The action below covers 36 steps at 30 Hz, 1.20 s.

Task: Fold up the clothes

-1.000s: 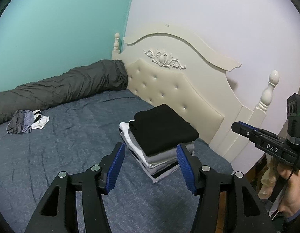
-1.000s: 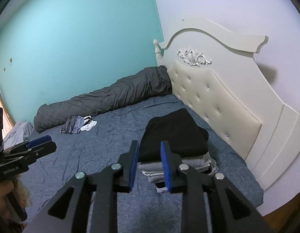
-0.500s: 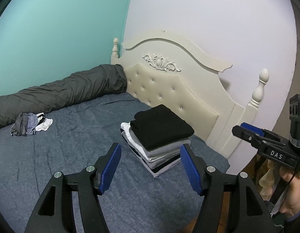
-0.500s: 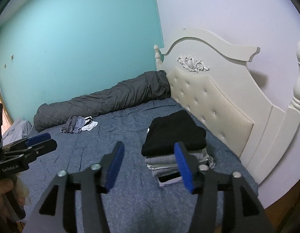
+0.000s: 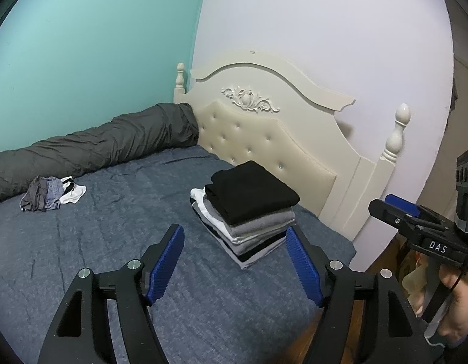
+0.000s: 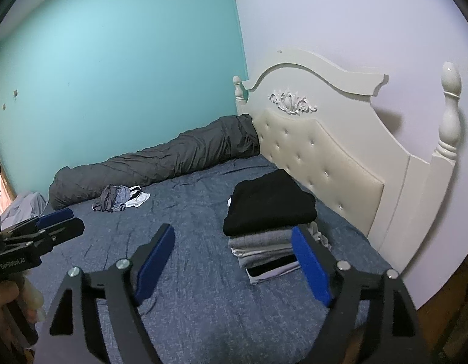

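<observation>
Two blue-padded fingers of the left claw (image 5: 234, 264) stand wide apart in the left wrist view, holding nothing, raised over the near edge of the bed (image 5: 82, 242) with its blue-grey sheet. Just beyond them, toward the right side of the bed and near the cream headboard (image 5: 264, 139), sits the stack of folded clothes (image 5: 249, 209): a black garment on top, grey, white and dark layers beneath it. Far to the left, a small heap of unfolded clothes (image 5: 52, 194) in grey, blue and white lies on the sheet, well apart from the stack and just beside a long dark grey rolled duvet (image 5: 106, 142) that runs along the teal wall. At the right edge the right claw (image 5: 394, 206) shows from the side, gripped by a hand (image 5: 455, 309); from here I cannot tell how far it gapes. In the right wrist view, the right claw (image 6: 234, 261) is spread wide and empty, above the near part of the bed (image 6: 188, 273). The stack of folded clothes (image 6: 270, 212) lies just past its right finger, close to the headboard (image 6: 324, 151). The heap of unfolded clothes (image 6: 118, 198) rests far left beside the rolled duvet (image 6: 161, 160). At the left edge the left claw (image 6: 58, 223) appears side-on, held by a hand (image 6: 5, 300).
</observation>
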Motion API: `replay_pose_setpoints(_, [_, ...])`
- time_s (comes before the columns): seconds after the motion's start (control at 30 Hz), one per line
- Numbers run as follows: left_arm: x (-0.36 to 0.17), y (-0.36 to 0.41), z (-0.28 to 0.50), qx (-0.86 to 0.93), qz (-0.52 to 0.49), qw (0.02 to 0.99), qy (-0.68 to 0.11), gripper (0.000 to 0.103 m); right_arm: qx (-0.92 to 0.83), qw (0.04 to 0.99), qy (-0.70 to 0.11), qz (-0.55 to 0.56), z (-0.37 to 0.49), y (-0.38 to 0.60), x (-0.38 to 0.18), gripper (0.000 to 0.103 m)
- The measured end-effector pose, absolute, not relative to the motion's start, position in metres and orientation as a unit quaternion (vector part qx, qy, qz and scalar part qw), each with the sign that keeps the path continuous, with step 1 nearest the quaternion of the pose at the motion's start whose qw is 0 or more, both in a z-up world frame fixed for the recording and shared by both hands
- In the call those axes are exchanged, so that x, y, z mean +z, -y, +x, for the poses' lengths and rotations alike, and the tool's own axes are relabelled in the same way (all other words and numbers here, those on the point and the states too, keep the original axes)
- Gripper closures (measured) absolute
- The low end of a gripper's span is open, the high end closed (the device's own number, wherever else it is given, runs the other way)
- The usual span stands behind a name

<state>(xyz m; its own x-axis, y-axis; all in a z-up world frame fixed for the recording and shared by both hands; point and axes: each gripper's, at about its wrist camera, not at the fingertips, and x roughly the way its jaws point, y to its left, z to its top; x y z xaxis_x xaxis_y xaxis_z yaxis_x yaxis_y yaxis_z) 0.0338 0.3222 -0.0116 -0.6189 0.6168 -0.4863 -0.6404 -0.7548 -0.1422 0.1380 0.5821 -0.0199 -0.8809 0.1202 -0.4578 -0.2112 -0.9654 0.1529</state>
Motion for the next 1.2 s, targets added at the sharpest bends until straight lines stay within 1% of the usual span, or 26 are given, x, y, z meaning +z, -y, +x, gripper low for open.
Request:
replay_pose_setpoints(0.13, [-0.013,-0.319,0.042,0.9,-0.259,0.35,-0.025,0.028,0.964,0.087,-0.104,-0.228,0.147,-0.578,-0.022,0.019])
replay_pose_setpoints(0.23, [-0.013,-0.318,0.05,0.901,-0.254,0.35,-0.027,0.022,0.964,0.091,-0.107,-0.226,0.155,-0.575,-0.023,0.018])
replay_pose_setpoints(0.43, [-0.016,-0.314,0.059,0.901,-0.254,0.351,-0.027,0.019,0.965,0.101,-0.105,-0.217,0.168,-0.568,-0.021,0.015])
replay_pose_setpoints(0.57, [-0.018,-0.31,0.065,0.903,-0.25,0.349,-0.026,0.014,0.967,0.102,-0.105,-0.21,0.177,-0.563,-0.021,0.006])
replay_pose_setpoints(0.7, [-0.021,-0.306,0.068,0.904,-0.251,0.345,-0.023,0.012,0.967,0.104,-0.103,-0.207,0.185,-0.559,-0.024,0.005])
replay_pose_setpoints(0.77, [-0.023,-0.304,0.069,0.905,-0.251,0.343,-0.021,0.008,0.967,0.105,-0.101,-0.208,0.187,-0.558,-0.026,0.005])
replay_pose_setpoints(0.9, [-0.023,-0.301,0.073,0.908,-0.245,0.34,-0.021,0.005,0.966,0.112,-0.099,-0.209,0.192,-0.554,-0.03,0.002])
replay_pose_setpoints(0.97, [-0.024,-0.3,0.076,0.908,-0.244,0.34,-0.024,0.0,0.966,0.112,-0.099,-0.21,0.194,-0.551,-0.031,0.001])
replay_pose_setpoints(1.2, [-0.029,-0.298,0.083,0.908,-0.248,0.336,-0.026,0.0,0.965,0.11,-0.102,-0.213,0.201,-0.543,-0.038,0.001])
